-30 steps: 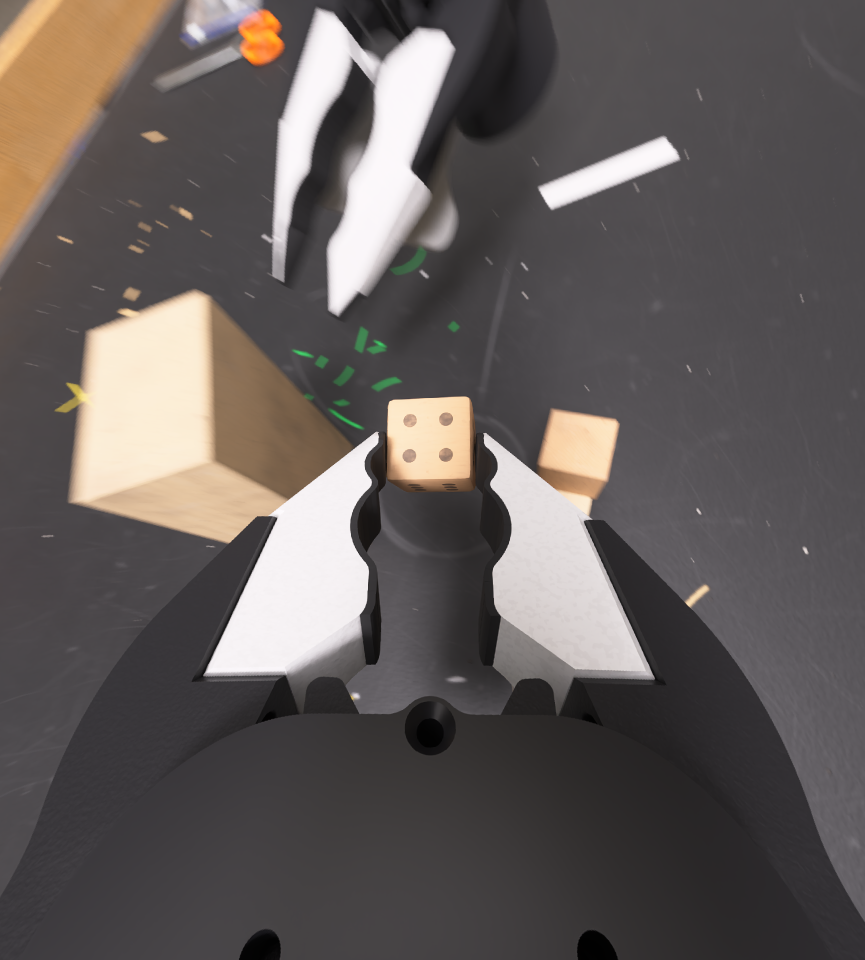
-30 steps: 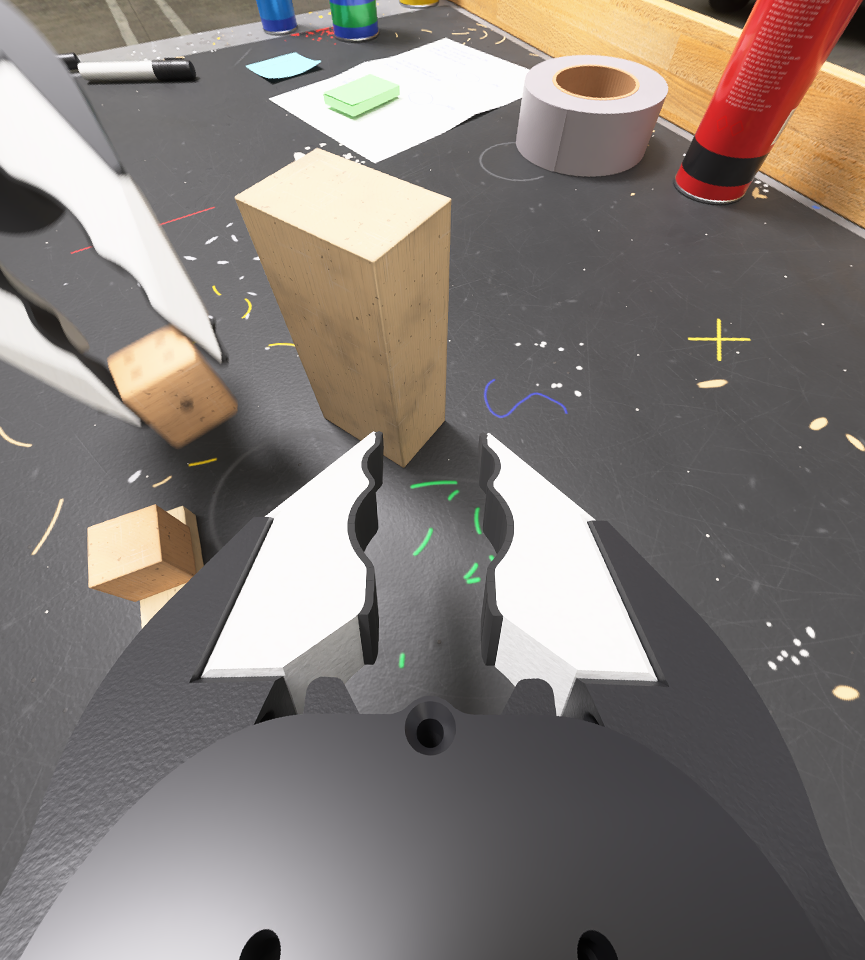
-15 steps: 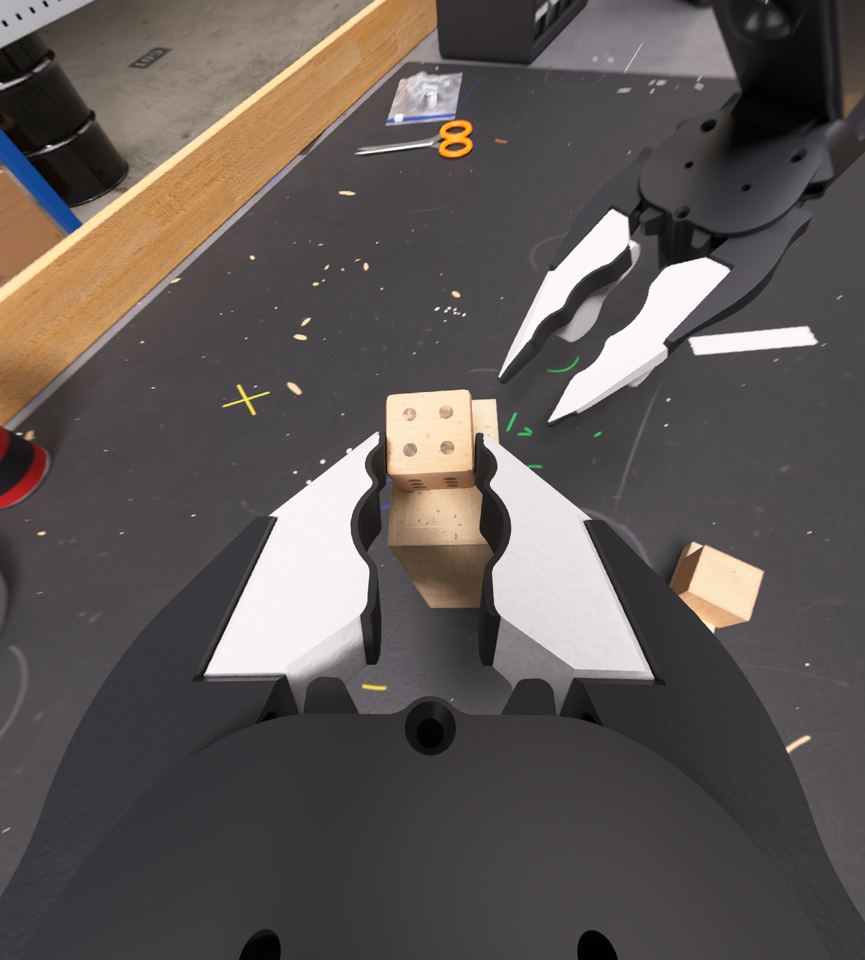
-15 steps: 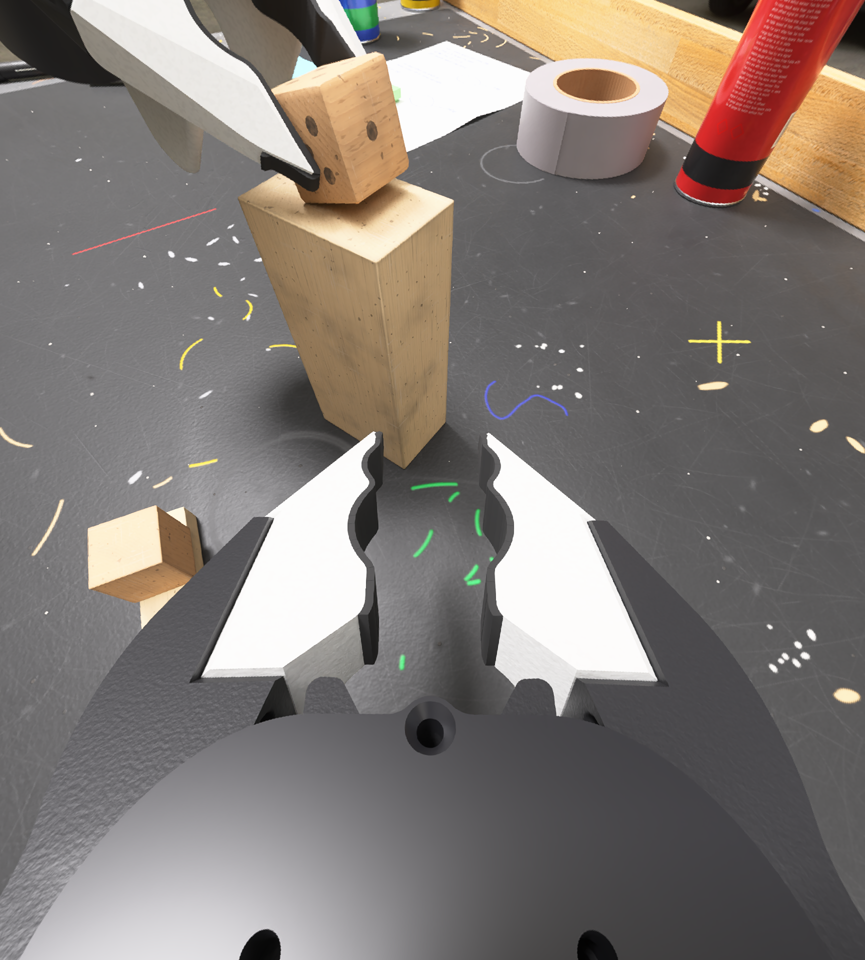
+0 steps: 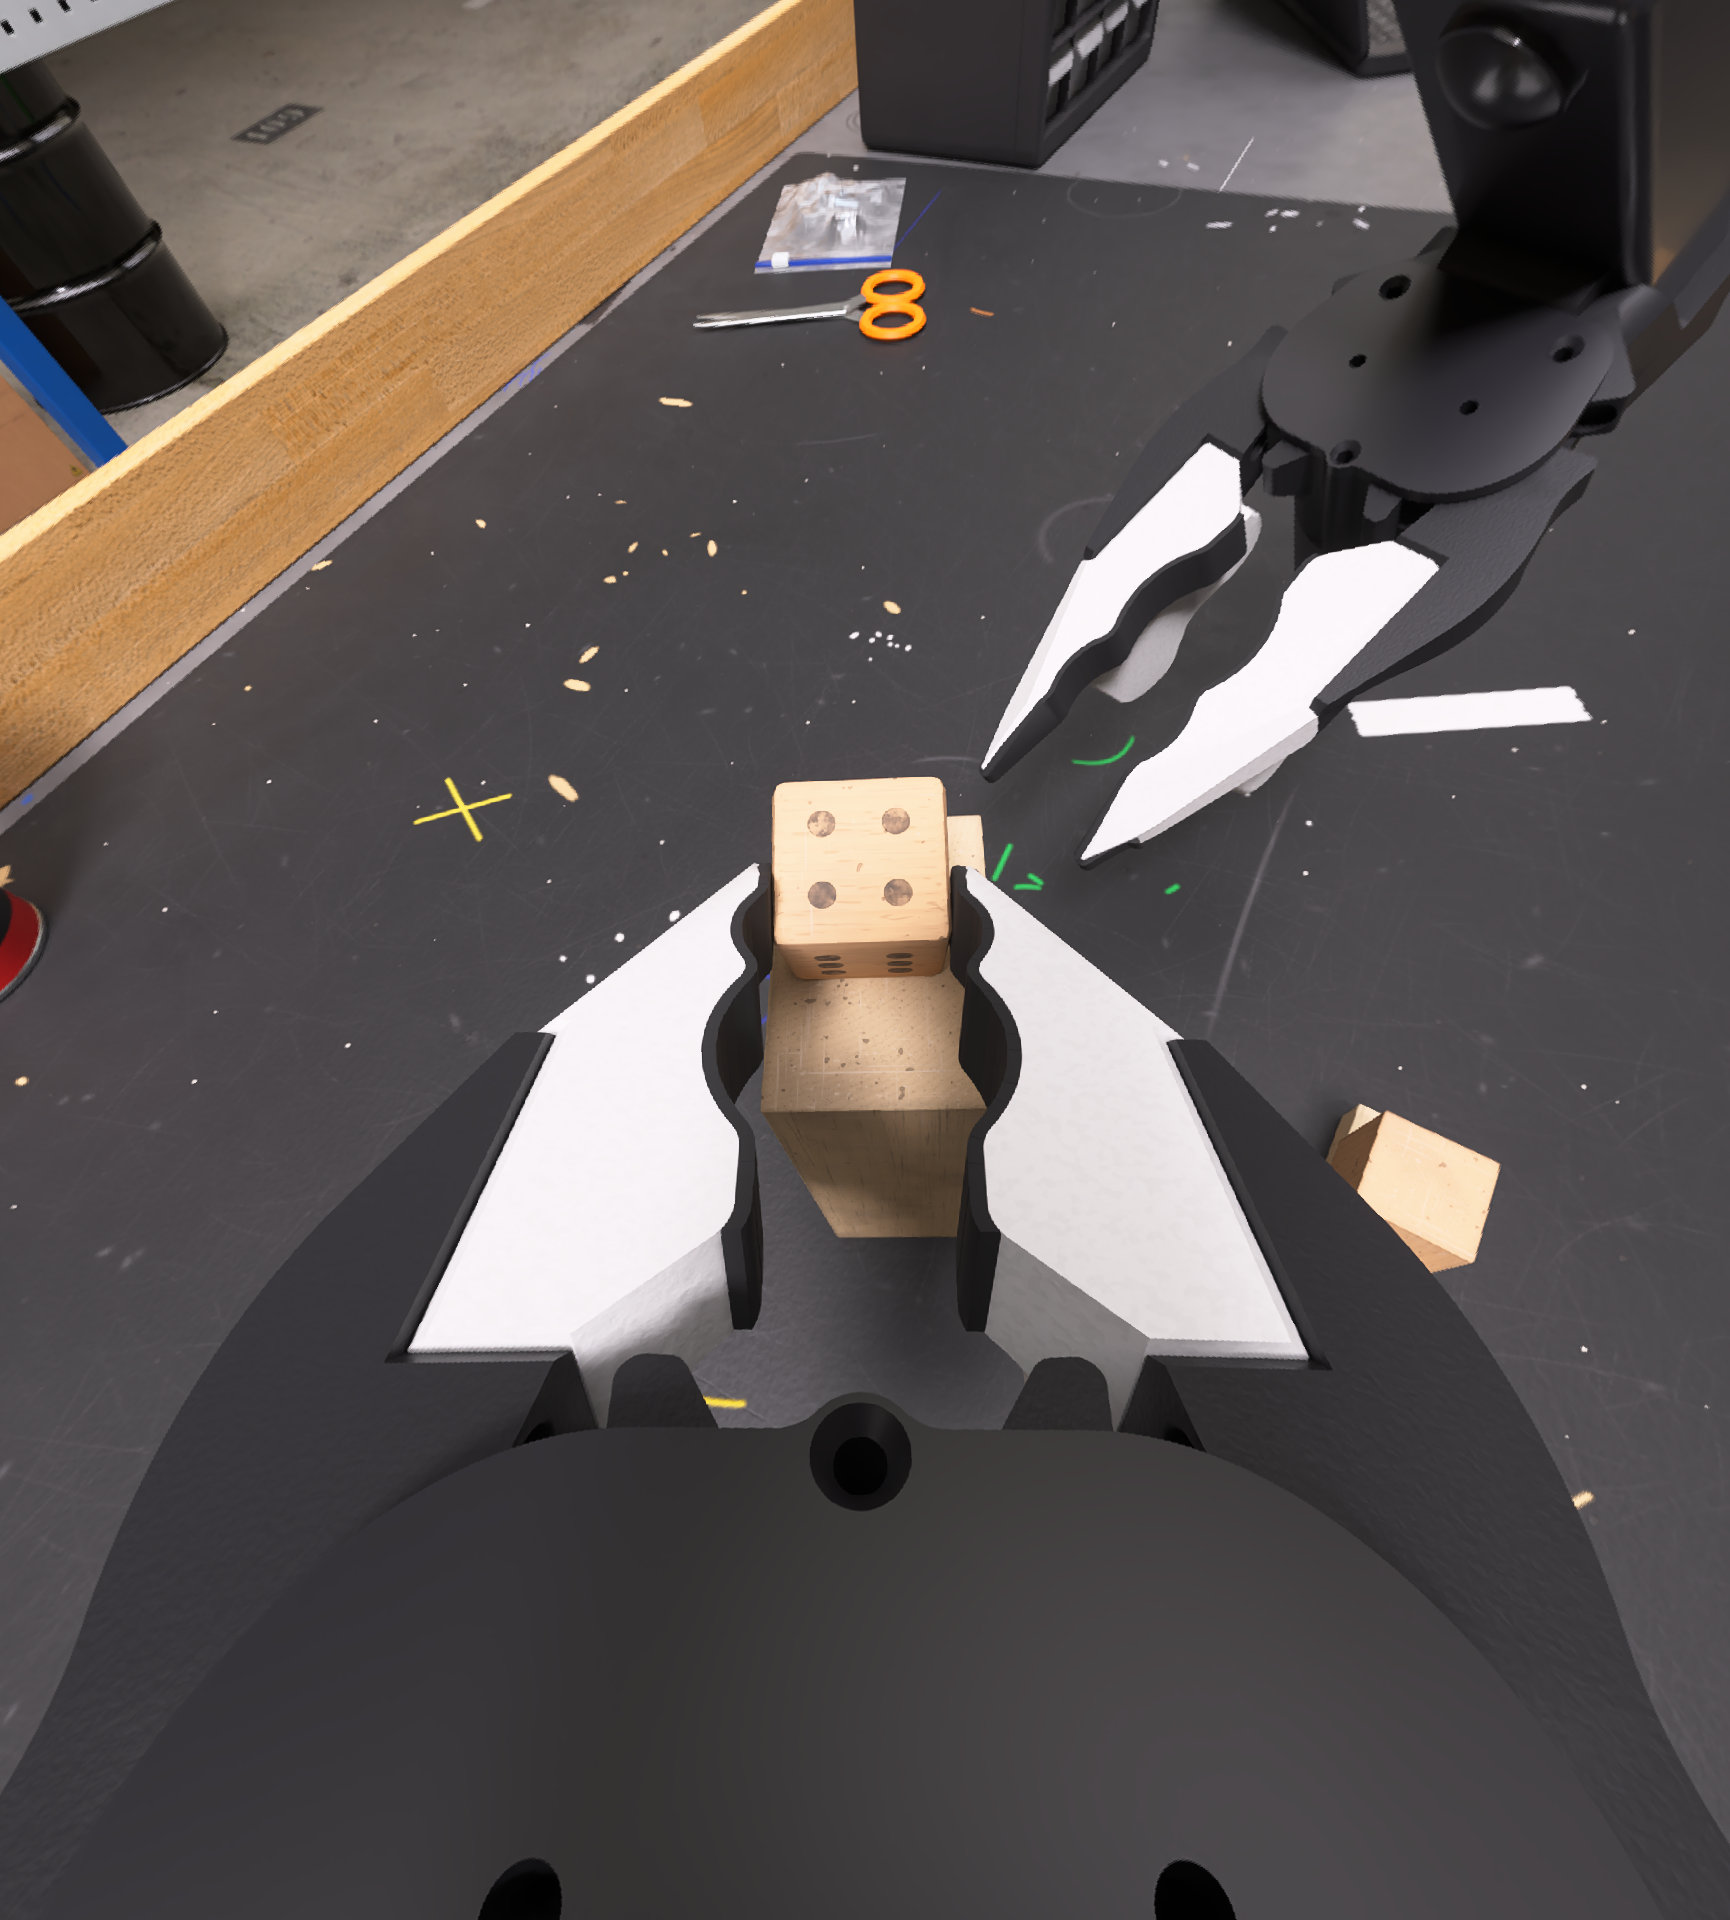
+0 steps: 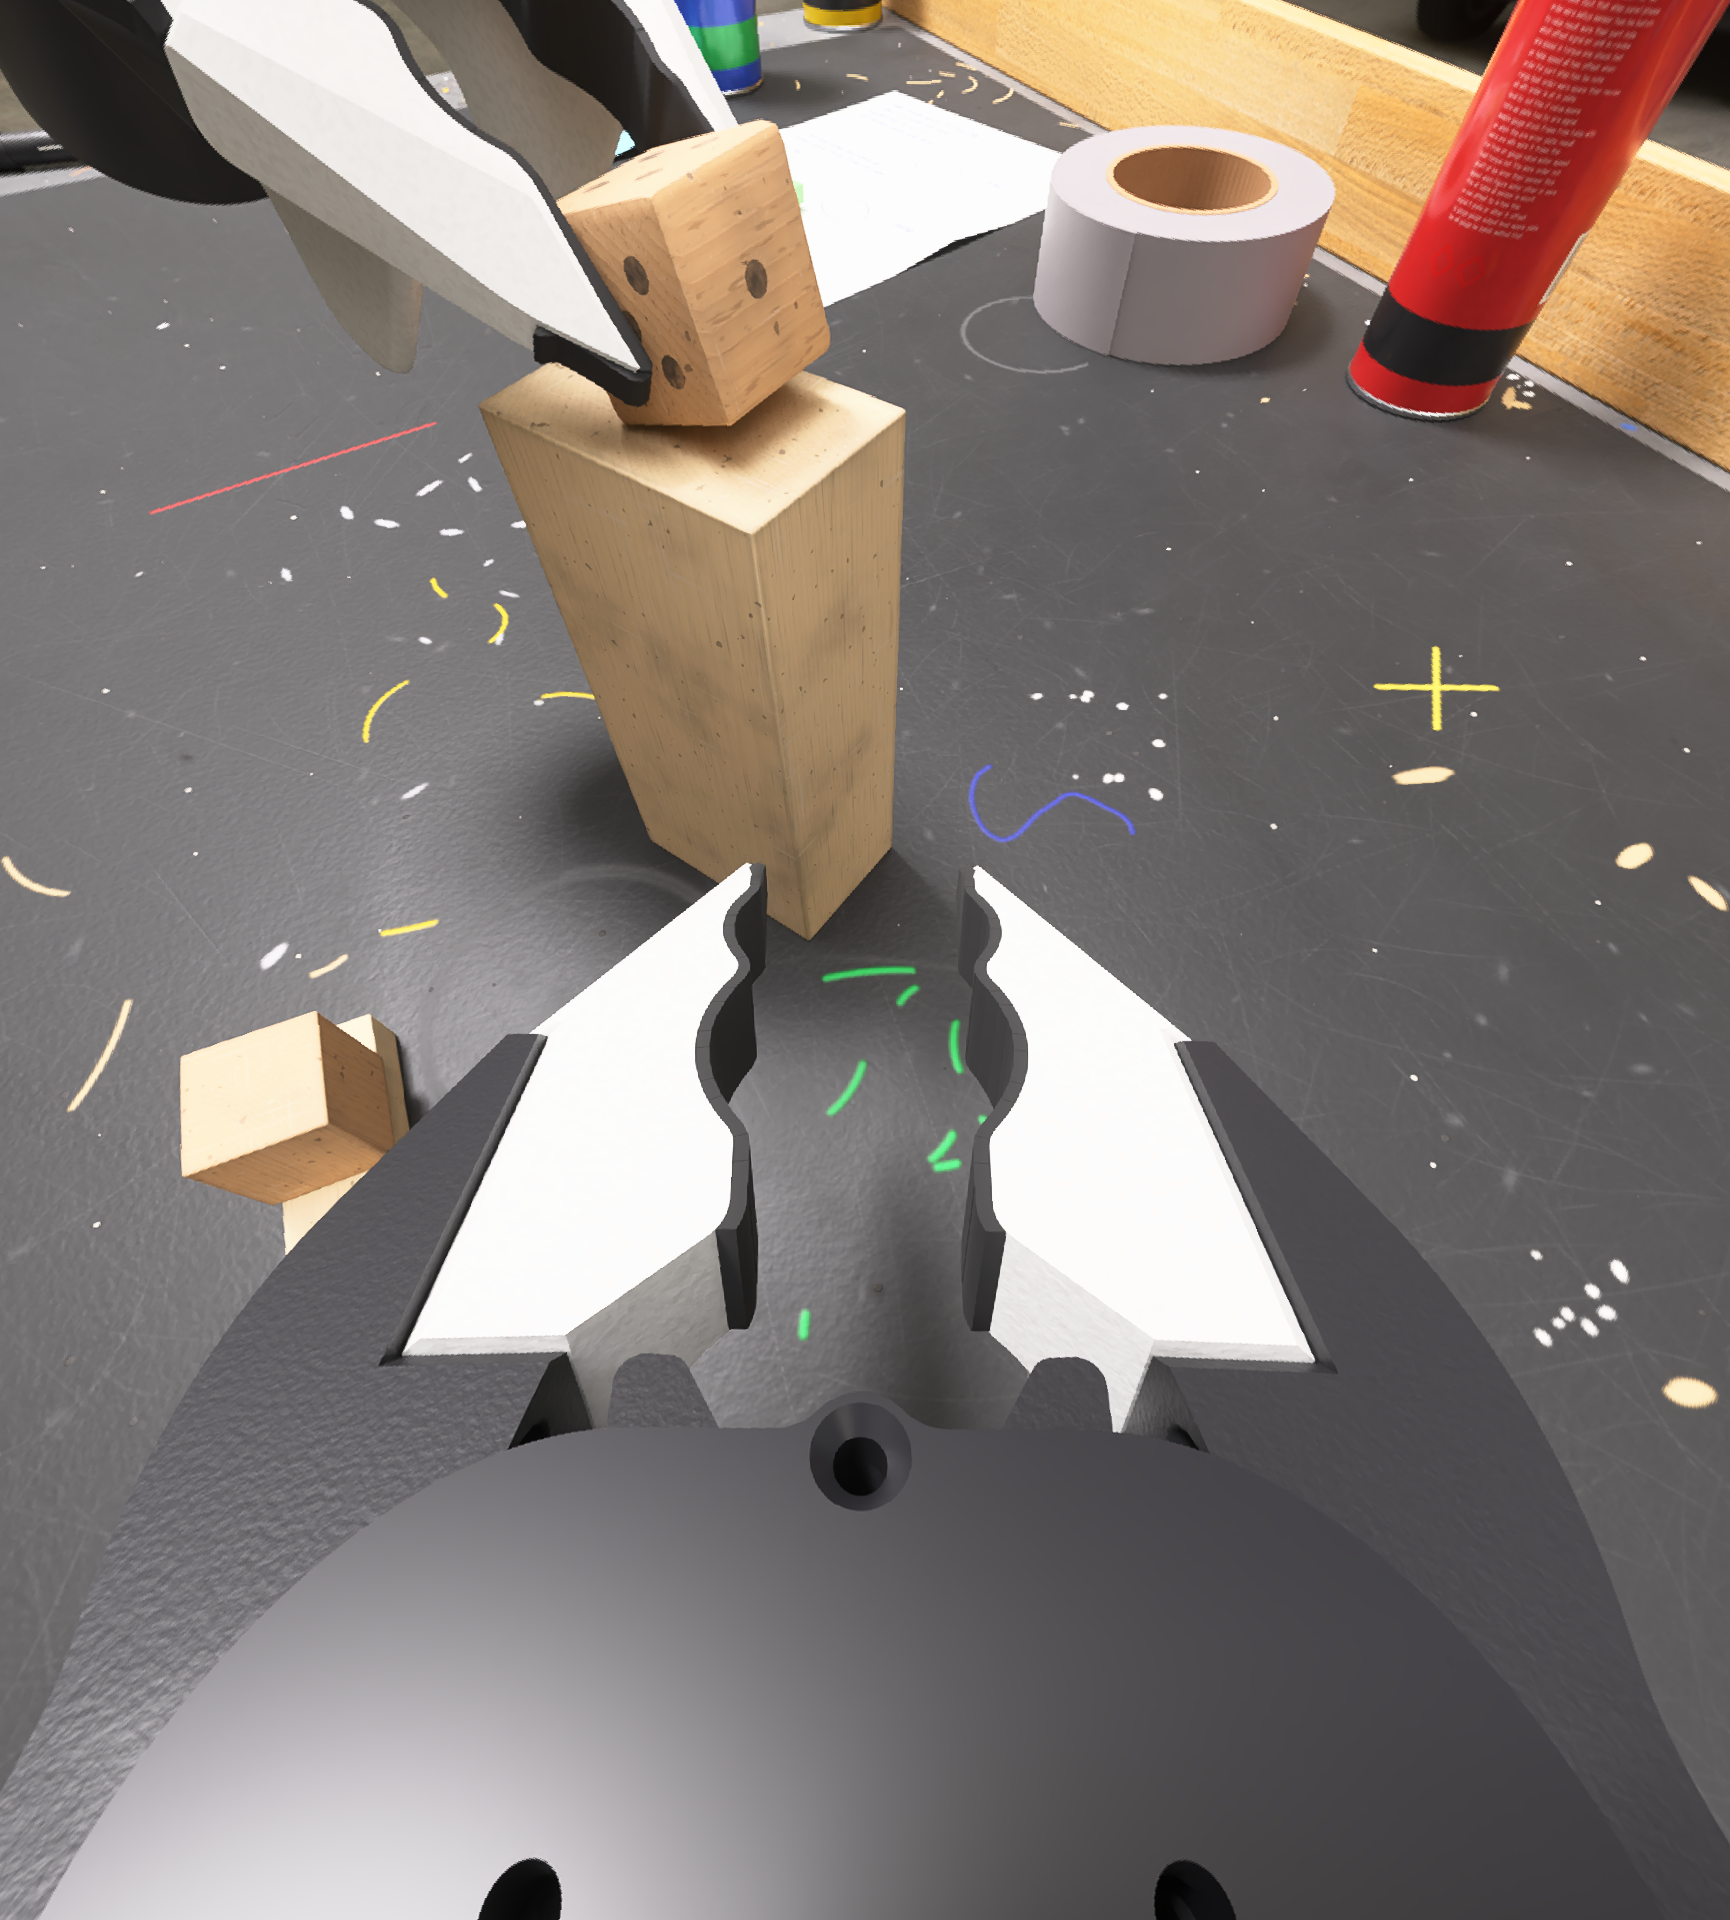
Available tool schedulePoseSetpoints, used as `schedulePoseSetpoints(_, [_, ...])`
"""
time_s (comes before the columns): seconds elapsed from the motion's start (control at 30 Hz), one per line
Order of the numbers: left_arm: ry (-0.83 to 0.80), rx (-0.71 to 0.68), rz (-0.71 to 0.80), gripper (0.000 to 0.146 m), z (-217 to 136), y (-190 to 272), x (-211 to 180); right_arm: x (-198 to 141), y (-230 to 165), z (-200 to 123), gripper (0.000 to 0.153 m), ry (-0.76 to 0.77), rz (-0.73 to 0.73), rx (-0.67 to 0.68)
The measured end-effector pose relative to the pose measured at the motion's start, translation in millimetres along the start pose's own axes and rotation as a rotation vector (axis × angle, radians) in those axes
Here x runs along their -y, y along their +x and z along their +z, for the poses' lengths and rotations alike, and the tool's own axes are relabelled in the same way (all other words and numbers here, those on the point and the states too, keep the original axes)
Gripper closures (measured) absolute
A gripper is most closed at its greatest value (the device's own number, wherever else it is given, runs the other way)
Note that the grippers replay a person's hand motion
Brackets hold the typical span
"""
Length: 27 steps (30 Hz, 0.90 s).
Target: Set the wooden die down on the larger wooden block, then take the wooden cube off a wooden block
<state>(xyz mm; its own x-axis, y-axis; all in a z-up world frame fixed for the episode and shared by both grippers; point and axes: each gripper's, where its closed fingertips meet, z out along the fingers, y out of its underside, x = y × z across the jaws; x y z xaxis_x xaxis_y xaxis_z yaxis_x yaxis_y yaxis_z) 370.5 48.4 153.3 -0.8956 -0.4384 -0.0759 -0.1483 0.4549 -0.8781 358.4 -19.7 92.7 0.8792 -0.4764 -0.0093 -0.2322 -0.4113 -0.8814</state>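
My left gripper (image 5: 861, 883) is shut on the wooden die (image 5: 859, 878), four pips facing the camera. It holds the die over the top of the tall larger wooden block (image 5: 866, 1091). In the right wrist view the die (image 6: 715, 281) is tilted, its lower corner at the top face of the block (image 6: 736, 644); I cannot tell if they touch. The plain wooden cube (image 6: 284, 1101) sits on a smaller wooden block (image 6: 336, 1216), which is mostly hidden; both show at the right in the left wrist view (image 5: 1417, 1184). My right gripper (image 6: 863, 883) is open and empty, just in front of the tall block's base.
A grey tape roll (image 6: 1183, 244), a red can (image 6: 1505, 208) and a wooden rail (image 6: 1360, 104) stand at the back right. A paper sheet (image 6: 902, 177) lies behind the block. Scissors (image 5: 840, 307), a plastic bag (image 5: 830, 223) and a white strip (image 5: 1463, 712) lie farther off.
My left gripper has carried the die from low beside the tall block up to its top, then settled closer to it. The right gripper has stayed open and still.
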Motion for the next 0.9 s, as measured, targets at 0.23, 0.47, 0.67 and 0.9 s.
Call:
schedulePoseSetpoints(0.23, [-0.021,0.049,0.045,0.095,-4,-1,0,1,1,-1,0.116,0.006,0.002,-0.004])
schedulePoseSetpoints(0.47, [0.002,-0.036,0.247,0.087,-24,64,3,0,3,-2,0.116,0.007,0.004,-0.009])
schedulePoseSetpoints(0.67, [-0.306,-0.260,0.465,0.086,5,139,-94,-1,3,-1,0.116,0.005,0.007,-0.007])
schedulePoseSetpoints(0.9, [-0.312,-0.300,0.487,0.100,22,154,-116,-5,4,0,0.116,-0.001,0.015,-0.007])
